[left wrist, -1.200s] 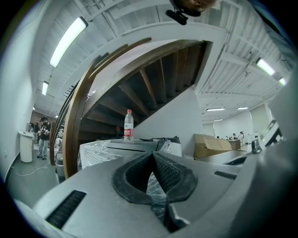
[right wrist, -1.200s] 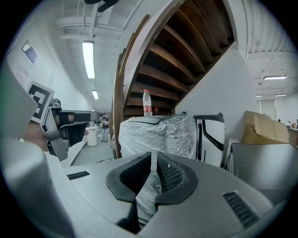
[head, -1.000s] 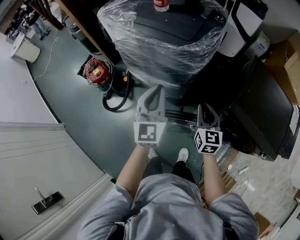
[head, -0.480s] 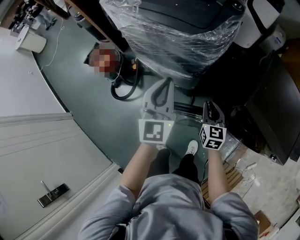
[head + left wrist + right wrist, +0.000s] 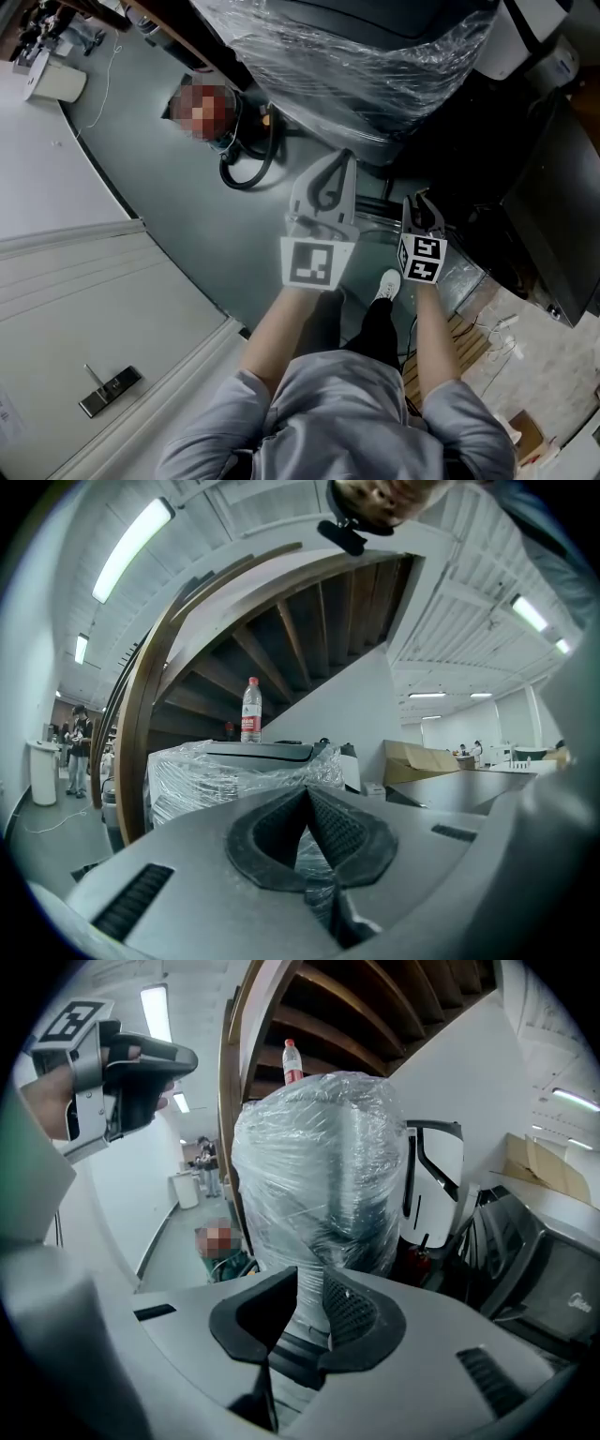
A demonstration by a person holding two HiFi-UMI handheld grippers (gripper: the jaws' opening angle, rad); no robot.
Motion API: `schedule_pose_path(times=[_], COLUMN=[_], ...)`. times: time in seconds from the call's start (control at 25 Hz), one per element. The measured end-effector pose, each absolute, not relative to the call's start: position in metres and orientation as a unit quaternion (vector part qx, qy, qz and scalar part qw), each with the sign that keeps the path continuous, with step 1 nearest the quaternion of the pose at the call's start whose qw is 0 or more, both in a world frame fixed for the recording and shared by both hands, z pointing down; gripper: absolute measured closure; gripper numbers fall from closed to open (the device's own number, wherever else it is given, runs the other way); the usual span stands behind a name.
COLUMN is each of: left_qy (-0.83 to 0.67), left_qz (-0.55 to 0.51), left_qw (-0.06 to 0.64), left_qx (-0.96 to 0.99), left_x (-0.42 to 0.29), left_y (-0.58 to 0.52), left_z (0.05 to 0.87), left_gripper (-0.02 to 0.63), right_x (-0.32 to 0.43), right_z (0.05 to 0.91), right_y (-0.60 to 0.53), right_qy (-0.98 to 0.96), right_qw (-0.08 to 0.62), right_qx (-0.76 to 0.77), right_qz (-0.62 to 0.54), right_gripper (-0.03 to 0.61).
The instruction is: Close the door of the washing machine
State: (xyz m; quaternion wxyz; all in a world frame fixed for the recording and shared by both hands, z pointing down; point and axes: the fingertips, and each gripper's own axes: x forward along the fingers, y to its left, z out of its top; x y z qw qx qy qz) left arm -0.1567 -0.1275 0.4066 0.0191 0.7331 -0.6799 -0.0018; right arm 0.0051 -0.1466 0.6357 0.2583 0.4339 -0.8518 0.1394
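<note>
Now we hold both tools above the floor (image 5: 169,187), just in front of the film-wrapped washing machine (image 5: 375,66) and not touching it; its door we cannot make out. The left hand-held gripper (image 5: 343,164) has its jaws pressed together on nothing, and the right hand-held gripper (image 5: 420,200) shows a narrow empty gap between its jaws. A bottle (image 5: 292,1061) stands upright on the machine.

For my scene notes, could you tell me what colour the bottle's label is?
The bottle's label is red, clearest in the left gripper view.
</note>
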Motion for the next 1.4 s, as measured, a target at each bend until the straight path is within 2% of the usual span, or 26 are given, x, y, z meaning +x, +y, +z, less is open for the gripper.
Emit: schedule_pose_path(times=[0.48,1.4], left_qy=[-0.681,-0.684], left_qz=[0.000,-0.006], left_qw=[0.031,0.035], left_qx=[0.731,0.729], left_x=[-0.161,-0.150], left_y=[-0.126,-0.105], left_z=[0.427,0.429], left_gripper=[0.615,0.615], right_x=[0.005,0.018], right_z=[0.723,0.731], right_y=[-0.141,-0.091], right_qy=[-0.829,-0.817], right_qw=[0.334,0.347], right_qx=[0.415,0.411], right_qz=[0.172,0.207], right_gripper=[0.518,0.518])
